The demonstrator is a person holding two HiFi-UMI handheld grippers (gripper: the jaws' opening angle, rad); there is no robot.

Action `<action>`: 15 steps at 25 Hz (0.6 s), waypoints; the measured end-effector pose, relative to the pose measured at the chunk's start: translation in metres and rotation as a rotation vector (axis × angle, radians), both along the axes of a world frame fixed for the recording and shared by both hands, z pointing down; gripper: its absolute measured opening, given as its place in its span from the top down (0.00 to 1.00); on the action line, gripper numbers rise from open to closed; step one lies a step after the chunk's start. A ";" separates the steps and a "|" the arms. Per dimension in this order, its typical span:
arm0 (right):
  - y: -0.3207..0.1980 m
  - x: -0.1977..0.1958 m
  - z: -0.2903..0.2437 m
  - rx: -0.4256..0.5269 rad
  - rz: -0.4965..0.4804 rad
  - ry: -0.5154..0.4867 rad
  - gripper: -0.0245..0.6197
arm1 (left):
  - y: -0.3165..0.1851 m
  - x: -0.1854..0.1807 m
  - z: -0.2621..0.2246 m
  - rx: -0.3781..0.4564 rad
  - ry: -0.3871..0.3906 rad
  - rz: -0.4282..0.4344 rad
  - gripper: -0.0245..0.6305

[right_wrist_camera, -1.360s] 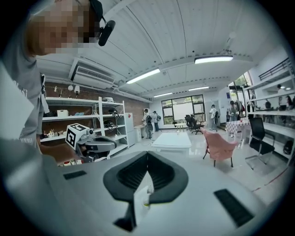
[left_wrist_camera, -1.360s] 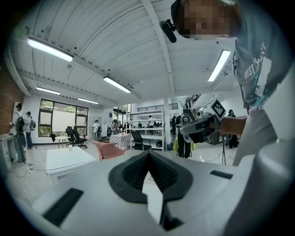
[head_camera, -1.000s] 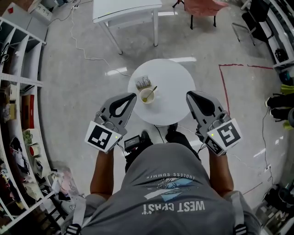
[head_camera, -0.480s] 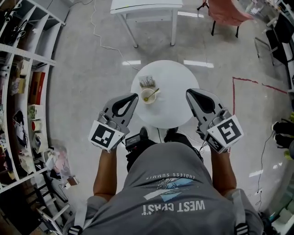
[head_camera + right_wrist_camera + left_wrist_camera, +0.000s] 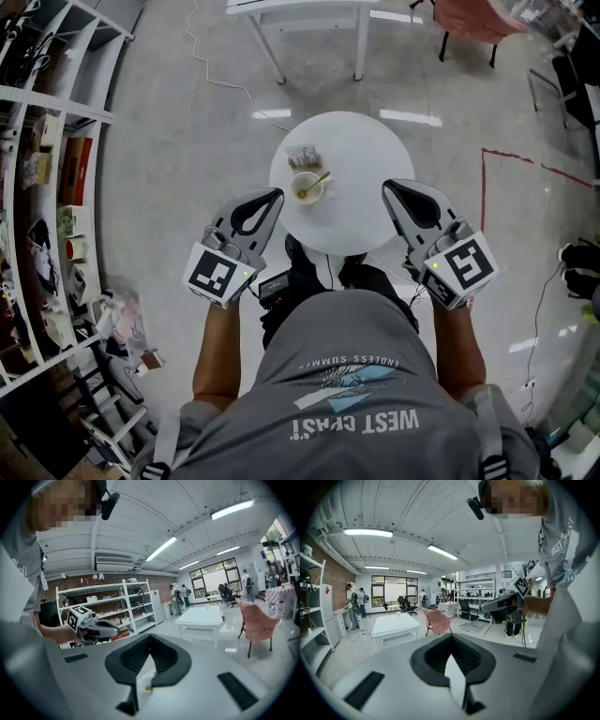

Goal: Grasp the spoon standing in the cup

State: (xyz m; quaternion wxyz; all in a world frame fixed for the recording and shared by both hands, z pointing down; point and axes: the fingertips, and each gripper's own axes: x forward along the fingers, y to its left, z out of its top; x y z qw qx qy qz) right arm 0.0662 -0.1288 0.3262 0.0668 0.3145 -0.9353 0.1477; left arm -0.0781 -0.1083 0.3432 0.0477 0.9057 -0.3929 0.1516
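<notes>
Left gripper [image 5: 273,195]: jaws together, empty, by the round desk's [image 5: 370,150] left edge. Right gripper [image 5: 387,187]: jaws together, empty, by its right edge. Spoon [image 5: 315,183]: leaning in cup [image 5: 305,188] on desk, between both grippers, untouched.

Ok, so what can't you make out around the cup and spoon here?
- Head view: the small item beside the cup is too tiny to identify; the bowl of the spoon is hidden inside the cup.
- Left gripper view: cup and spoon are hidden behind the body of the left gripper.
- Right gripper view: the body of the right gripper covers all but a sliver, possibly the cup.
</notes>
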 end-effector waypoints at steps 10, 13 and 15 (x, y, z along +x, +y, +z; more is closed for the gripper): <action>-0.006 -0.008 0.023 -0.080 0.048 0.045 0.96 | -0.017 -0.001 0.036 -0.063 -0.013 0.098 0.97; -0.010 -0.007 0.030 -0.098 0.058 0.053 0.96 | -0.024 0.000 0.046 -0.080 -0.018 0.115 0.97; -0.010 -0.009 0.035 -0.113 0.062 0.059 0.96 | -0.025 0.000 0.053 -0.096 -0.017 0.124 0.97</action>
